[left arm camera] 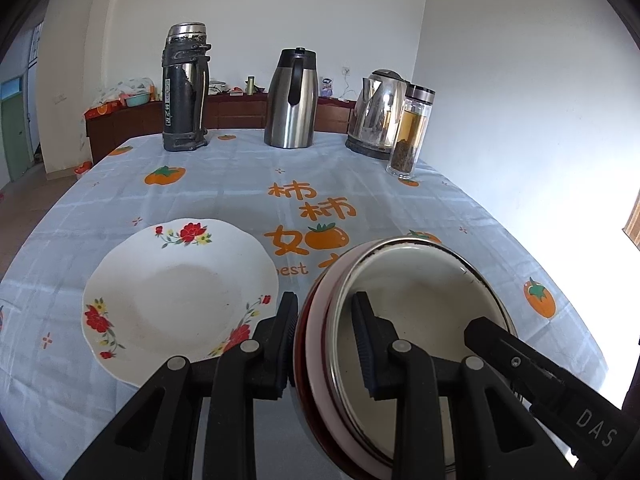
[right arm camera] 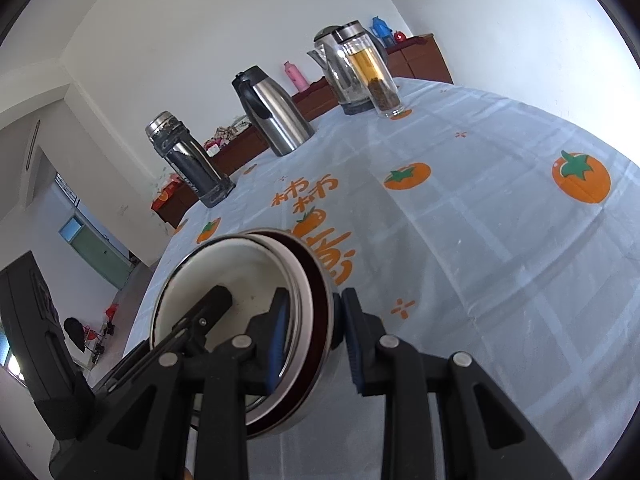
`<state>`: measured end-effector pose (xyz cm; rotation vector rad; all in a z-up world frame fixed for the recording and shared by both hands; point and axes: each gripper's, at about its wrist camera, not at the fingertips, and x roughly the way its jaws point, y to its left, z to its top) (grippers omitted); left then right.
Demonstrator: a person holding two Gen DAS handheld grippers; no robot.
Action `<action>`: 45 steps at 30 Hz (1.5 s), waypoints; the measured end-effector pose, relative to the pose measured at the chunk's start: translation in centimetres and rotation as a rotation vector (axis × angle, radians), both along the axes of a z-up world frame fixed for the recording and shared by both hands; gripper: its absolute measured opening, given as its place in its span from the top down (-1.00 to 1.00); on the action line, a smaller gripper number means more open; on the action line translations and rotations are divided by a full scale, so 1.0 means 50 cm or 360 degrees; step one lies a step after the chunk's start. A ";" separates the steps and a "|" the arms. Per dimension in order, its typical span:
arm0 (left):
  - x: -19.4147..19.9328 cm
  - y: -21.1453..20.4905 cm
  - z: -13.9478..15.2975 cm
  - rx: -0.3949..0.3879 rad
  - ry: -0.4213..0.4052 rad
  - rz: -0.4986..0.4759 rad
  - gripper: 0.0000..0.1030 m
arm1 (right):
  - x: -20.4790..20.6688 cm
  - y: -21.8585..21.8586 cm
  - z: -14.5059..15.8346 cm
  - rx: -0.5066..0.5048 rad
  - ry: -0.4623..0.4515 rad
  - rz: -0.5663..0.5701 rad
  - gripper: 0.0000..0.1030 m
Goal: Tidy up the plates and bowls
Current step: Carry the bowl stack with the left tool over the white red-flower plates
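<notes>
Two-claw hold on the bowl, with the plate as the likely target. My left claw [left arm camera: 324, 344] straddles the left rim of the bowl [left arm camera: 420, 320], one finger outside the wall and one inside; the pads look pressed to the wall, so I read it as closed on the bowl. My right claw [right arm camera: 314, 336] grips the opposite rim in the same manner, one blue pad inside and one outside. The bowl is metal with a pale interior and a dark red outer band, tilted on edge; whether its base rests on the tabletop [left arm camera: 360, 184] or is lifted clear I cannot tell.

The plate [left arm camera: 180, 296], white with red flowers, lies flat just left of the bowl, near the left claw's outer finger; contact between them cannot be judged.

Step in hand, as I judge it: carrying the bowl to stack it with the plate. The next move calls for levelling the bowl, shifting it left over the plate's centre, lowering it, and opening both claws together so it does not tip.

Surface: a pale checked cloth printed with orange persimmons and characters. At the far edge stand a dark thermos [left arm camera: 186, 88], a steel carafe [left arm camera: 292, 100], a kettle [left arm camera: 378, 114] and a glass tea bottle [left arm camera: 410, 132]. Room: white walls, low brown cabinets [left arm camera: 240, 114] behind.
</notes>
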<state>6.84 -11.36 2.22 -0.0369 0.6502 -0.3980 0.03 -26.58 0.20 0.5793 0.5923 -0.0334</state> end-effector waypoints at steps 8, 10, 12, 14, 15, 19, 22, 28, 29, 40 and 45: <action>-0.011 0.048 0.004 -0.0004 -0.0006 0.0049 0.41 | -0.002 0.043 0.005 -0.0004 -0.0002 0.0050 0.48; -0.012 0.063 0.004 -0.0012 -0.0006 0.0064 0.41 | -0.001 0.053 0.006 -0.0004 -0.0005 0.0065 0.48; -0.012 0.077 0.006 -0.0018 -0.0008 0.0080 0.41 | 0.002 0.066 0.009 -0.0010 -0.0009 0.0083 0.48; -0.012 0.088 0.008 -0.0022 -0.0013 0.0095 0.41 | 0.005 0.078 0.012 -0.0019 -0.0014 0.0102 0.48; -0.012 0.094 0.009 -0.0021 -0.0015 0.0103 0.41 | 0.006 0.083 0.013 -0.0020 -0.0016 0.0108 0.48; -0.011 0.113 0.009 -0.0016 -0.0021 0.0132 0.41 | 0.011 0.105 0.013 -0.0020 -0.0021 0.0137 0.48; -0.008 0.130 0.007 -0.0019 -0.0016 0.0156 0.41 | 0.017 0.120 0.012 -0.0021 -0.0018 0.0159 0.48; -0.002 0.165 0.009 -0.0034 -0.0010 0.0210 0.40 | 0.031 0.151 0.015 -0.0035 -0.0019 0.0204 0.48; -0.001 0.170 0.010 -0.0037 -0.0013 0.0220 0.41 | 0.032 0.155 0.017 -0.0036 -0.0022 0.0210 0.48; 0.015 0.216 0.022 -0.0059 -0.0036 0.0298 0.40 | 0.060 0.198 0.035 -0.0052 -0.0052 0.0278 0.48; 0.026 0.223 0.026 -0.0055 -0.0042 0.0321 0.40 | 0.075 0.207 0.040 -0.0048 -0.0056 0.0297 0.48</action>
